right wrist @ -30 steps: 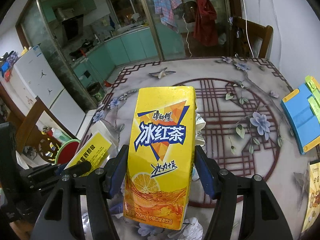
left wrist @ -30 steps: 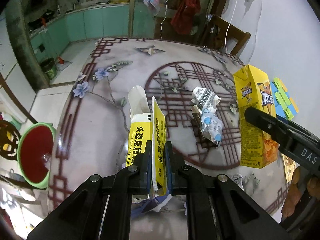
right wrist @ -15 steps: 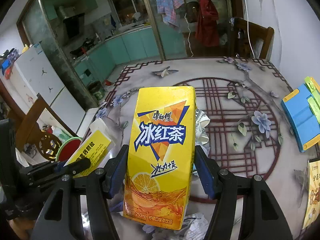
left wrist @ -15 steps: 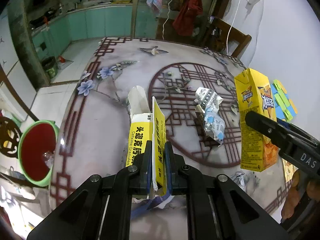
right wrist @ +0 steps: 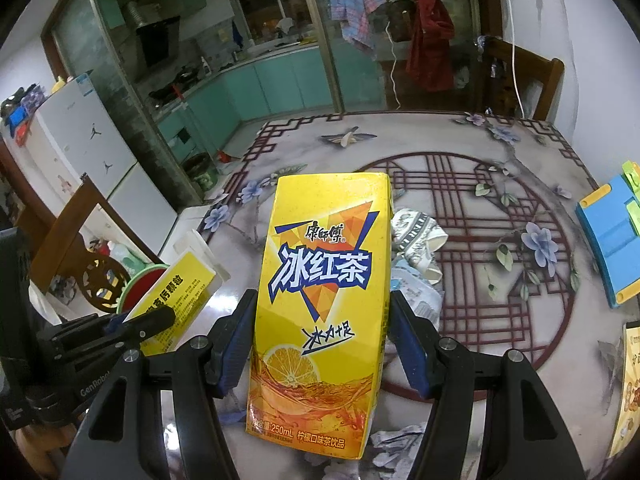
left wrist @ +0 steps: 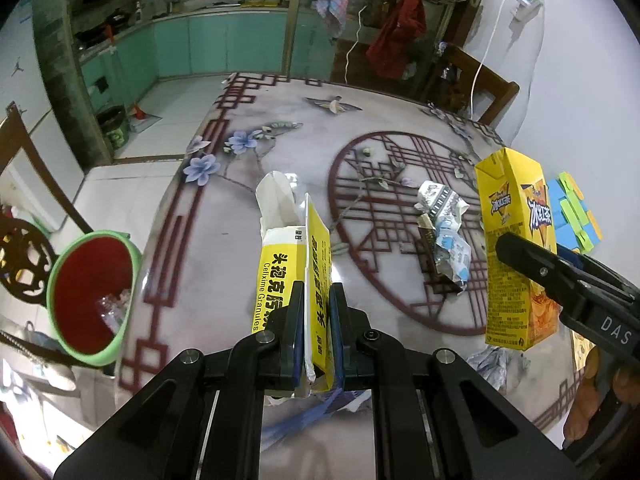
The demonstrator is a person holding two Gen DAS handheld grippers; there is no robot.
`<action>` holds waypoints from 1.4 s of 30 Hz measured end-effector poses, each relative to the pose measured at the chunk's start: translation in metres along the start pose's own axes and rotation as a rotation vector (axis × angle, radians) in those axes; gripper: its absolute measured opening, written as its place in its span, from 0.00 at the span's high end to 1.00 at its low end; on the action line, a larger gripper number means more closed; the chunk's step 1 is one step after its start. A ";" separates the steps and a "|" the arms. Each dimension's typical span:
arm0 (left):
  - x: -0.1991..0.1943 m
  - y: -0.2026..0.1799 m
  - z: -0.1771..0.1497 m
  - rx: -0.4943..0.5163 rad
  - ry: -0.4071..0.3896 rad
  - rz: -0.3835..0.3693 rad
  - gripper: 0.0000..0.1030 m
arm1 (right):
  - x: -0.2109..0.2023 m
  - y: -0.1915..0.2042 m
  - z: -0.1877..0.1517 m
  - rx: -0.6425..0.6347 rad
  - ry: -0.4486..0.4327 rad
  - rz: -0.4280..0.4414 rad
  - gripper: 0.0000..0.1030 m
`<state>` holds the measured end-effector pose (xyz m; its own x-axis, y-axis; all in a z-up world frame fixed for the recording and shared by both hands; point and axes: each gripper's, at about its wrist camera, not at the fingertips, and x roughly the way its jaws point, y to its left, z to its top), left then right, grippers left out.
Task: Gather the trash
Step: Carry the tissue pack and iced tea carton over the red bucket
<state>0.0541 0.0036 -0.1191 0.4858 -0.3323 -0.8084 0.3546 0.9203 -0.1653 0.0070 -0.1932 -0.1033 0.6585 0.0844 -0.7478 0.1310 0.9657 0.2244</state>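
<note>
Above table, two claw-held cartons, one bin

Table: big and shiny, with dark red line patterns and blue flowers painted on it.
Middle of the table: crumpled wrappers lie on the round red pattern.
Near edge: more crumpled paper lies there.
Right side: a blue and green thing lies flat on the table.
</note>
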 end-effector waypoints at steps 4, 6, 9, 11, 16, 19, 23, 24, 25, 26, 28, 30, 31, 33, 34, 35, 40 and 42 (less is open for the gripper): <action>-0.002 0.011 -0.001 -0.006 -0.003 -0.001 0.90 | 0.005 0.010 0.001 -0.013 0.005 0.001 0.39; -0.003 0.016 -0.001 -0.009 -0.005 -0.002 0.90 | 0.007 0.017 0.001 -0.020 0.008 0.002 0.39; -0.005 0.027 -0.001 -0.013 -0.009 -0.002 0.90 | 0.011 0.028 0.002 -0.028 0.010 0.001 0.39; -0.007 0.036 0.000 -0.017 -0.014 -0.001 0.90 | 0.013 0.035 0.001 -0.033 0.011 0.001 0.39; -0.013 0.065 0.001 -0.036 -0.020 0.009 0.90 | 0.021 0.061 0.004 -0.059 0.012 0.000 0.39; -0.017 0.082 0.003 -0.048 -0.026 0.016 0.90 | 0.027 0.080 0.006 -0.070 0.011 0.010 0.39; -0.022 0.106 0.005 -0.061 -0.037 0.025 0.90 | 0.037 0.107 0.008 -0.087 0.016 0.024 0.39; -0.023 0.111 0.005 -0.064 -0.039 0.028 0.90 | 0.039 0.114 0.008 -0.092 0.017 0.026 0.39; -0.024 0.117 0.005 -0.068 -0.040 0.030 0.90 | 0.041 0.119 0.008 -0.096 0.017 0.028 0.39; -0.024 0.123 0.005 -0.073 -0.041 0.033 0.90 | 0.043 0.125 0.008 -0.101 0.018 0.030 0.39; -0.025 0.135 0.005 -0.081 -0.041 0.040 0.90 | 0.049 0.139 0.010 -0.111 0.018 0.034 0.39; -0.026 0.148 0.003 -0.094 -0.040 0.048 0.90 | 0.054 0.154 0.010 -0.125 0.017 0.035 0.39; -0.027 0.156 0.002 -0.102 -0.039 0.052 0.90 | 0.057 0.160 0.009 -0.132 0.018 0.038 0.39; -0.027 0.169 0.002 -0.118 -0.037 0.058 0.90 | 0.061 0.172 0.009 -0.140 0.020 0.044 0.39; -0.027 0.173 0.001 -0.125 -0.037 0.061 0.90 | 0.064 0.179 0.009 -0.145 0.023 0.048 0.39; -0.027 0.180 0.001 -0.132 -0.036 0.064 0.90 | 0.066 0.184 0.009 -0.149 0.025 0.050 0.39; -0.025 0.208 -0.002 -0.170 -0.032 0.078 0.90 | 0.080 0.213 0.008 -0.172 0.043 0.060 0.39; -0.025 0.218 -0.004 -0.183 -0.028 0.082 0.90 | 0.086 0.222 0.008 -0.181 0.051 0.064 0.39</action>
<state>0.1164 0.2131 -0.1374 0.5299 -0.2579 -0.8079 0.1631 0.9658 -0.2014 0.0986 0.0264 -0.1127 0.6225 0.1546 -0.7672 -0.0478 0.9860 0.1599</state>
